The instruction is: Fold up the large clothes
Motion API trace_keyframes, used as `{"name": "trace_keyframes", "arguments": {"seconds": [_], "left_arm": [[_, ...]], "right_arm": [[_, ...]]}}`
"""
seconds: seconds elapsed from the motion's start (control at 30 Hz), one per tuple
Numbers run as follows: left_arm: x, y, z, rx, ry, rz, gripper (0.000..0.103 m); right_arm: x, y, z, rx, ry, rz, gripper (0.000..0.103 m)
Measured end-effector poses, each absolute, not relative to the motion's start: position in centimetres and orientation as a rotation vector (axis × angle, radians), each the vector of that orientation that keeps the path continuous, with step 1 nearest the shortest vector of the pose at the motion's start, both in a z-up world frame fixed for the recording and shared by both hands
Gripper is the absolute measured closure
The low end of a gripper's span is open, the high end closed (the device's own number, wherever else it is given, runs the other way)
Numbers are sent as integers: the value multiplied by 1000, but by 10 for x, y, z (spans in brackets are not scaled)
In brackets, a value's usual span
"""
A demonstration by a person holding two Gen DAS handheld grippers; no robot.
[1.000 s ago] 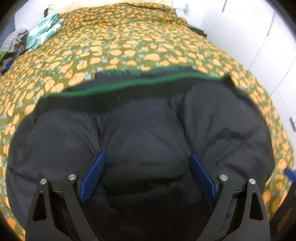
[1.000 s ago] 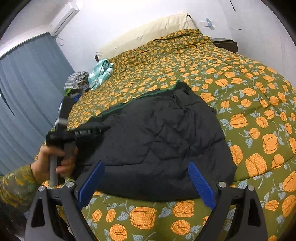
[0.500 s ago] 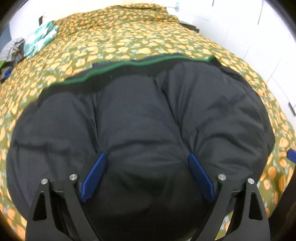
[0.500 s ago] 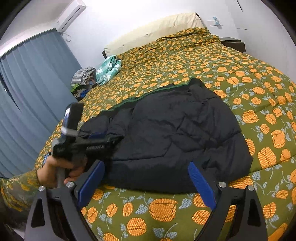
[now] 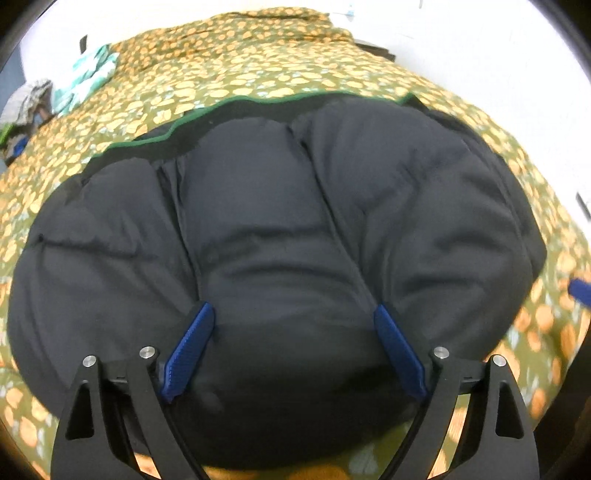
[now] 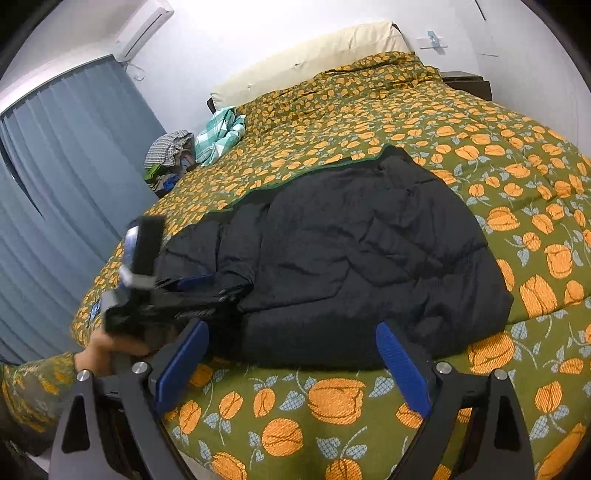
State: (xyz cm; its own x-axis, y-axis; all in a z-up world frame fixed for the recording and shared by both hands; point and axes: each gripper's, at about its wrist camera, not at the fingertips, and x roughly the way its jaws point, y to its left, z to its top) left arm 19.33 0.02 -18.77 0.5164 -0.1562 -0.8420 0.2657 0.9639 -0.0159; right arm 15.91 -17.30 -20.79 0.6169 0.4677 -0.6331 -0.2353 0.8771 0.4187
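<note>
One jacket [image 6: 354, 258], two tools, one bed [image 6: 480, 140].

A wide bed [image 6: 461, 122] fills the room, covered by an olive quilt [image 6: 332, 402] printed with orange flowers. A cream headboard [image 6: 306, 59] meets the far white wall [image 6: 229, 33]. Blue-grey curtains [image 6: 62, 177] hang left, an air conditioner [image 6: 144, 31] above them. A dark nightstand [image 6: 467, 83] stands far right.

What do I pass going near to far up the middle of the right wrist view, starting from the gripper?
right gripper → bedspread → black jacket → its green-trimmed edge → cream pillow → white wall.
</note>
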Motion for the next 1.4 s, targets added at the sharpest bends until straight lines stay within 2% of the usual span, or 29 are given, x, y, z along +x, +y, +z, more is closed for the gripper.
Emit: {"name": "trace_keyframes", "arguments": {"seconds": [0.3,0.43,0.53,0.63,0.77,1.17,1.4], "left_arm": [[201,-4,-211,158,994,-243,13],[188,0,-192,131,1004,-250,19],[173,0,-188,127,995,-279,19],[168,-10,-204,229,981,-268,18],[174,-12,-215,230,973,-262,16],[154,-13,-207,273,970,-265,15],[131,9,-186,122,1016,-333,15]], "right_arm": [[155,-162,-209,284,817,436,9],[154,-165,-209,296,819,424,9],[154,-166,-208,299,817,425,9],[156,-160,-210,291,822,434,9],[154,-154,-211,283,831,447,9],[155,-161,-216,290,838,416,9],[163,-184,-212,333,821,330,9]]}}
